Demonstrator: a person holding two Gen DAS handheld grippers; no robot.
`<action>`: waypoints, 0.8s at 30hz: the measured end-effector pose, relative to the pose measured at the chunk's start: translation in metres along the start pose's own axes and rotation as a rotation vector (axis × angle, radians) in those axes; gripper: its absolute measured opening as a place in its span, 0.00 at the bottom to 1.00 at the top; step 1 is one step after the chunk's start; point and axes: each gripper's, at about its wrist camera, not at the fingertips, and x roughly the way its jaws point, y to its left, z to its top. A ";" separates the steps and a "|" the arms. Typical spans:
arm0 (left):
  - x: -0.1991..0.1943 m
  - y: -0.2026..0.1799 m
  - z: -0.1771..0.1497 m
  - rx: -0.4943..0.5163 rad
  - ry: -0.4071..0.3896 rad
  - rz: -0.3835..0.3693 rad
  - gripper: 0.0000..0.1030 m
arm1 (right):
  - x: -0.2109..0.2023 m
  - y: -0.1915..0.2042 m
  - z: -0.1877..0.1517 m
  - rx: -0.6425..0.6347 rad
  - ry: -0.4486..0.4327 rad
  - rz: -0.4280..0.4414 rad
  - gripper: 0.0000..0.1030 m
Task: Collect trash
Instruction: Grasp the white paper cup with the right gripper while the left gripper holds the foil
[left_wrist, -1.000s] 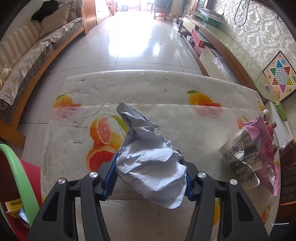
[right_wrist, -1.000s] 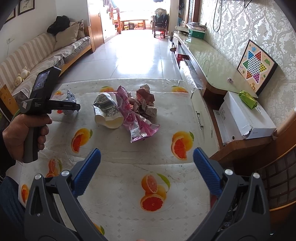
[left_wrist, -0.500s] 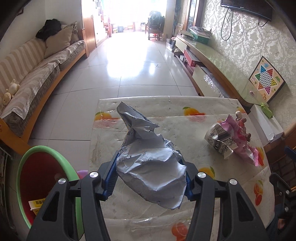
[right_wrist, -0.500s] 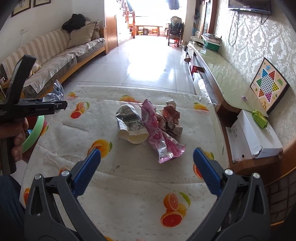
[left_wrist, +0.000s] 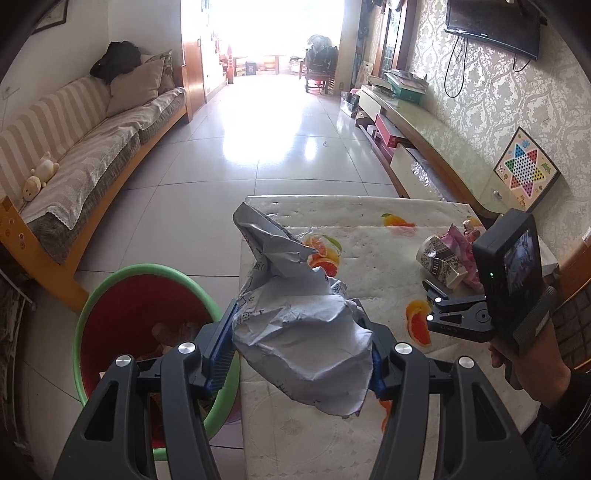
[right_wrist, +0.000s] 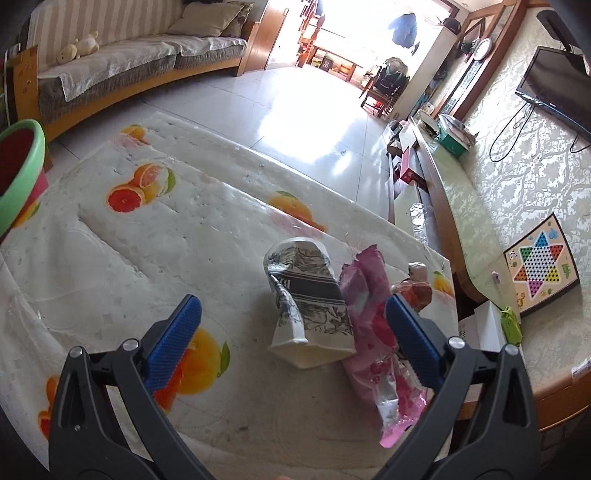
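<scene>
Beside the fruit-print table (left_wrist: 369, 229), a green-rimmed bin (left_wrist: 110, 291) stands on tile.

A fruit-print tablecloth (right_wrist: 221, 236) covered the table. On it lay a crushed paper cup (right_wrist: 310, 306), touching a pink wrapper (right_wrist: 373, 332).

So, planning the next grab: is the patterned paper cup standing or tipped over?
Tipped over: the patterned paper cup lies on its side, crushed, against the pink wrapper.
</scene>
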 end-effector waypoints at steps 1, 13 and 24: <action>0.000 0.002 0.000 -0.003 0.000 0.001 0.53 | 0.004 0.002 0.000 -0.004 0.007 -0.010 0.95; 0.005 -0.003 -0.002 -0.013 0.000 -0.021 0.53 | 0.033 0.011 -0.006 -0.021 0.094 -0.045 0.48; -0.007 -0.012 -0.001 -0.007 -0.017 -0.029 0.53 | -0.009 -0.013 0.001 0.110 0.027 0.047 0.22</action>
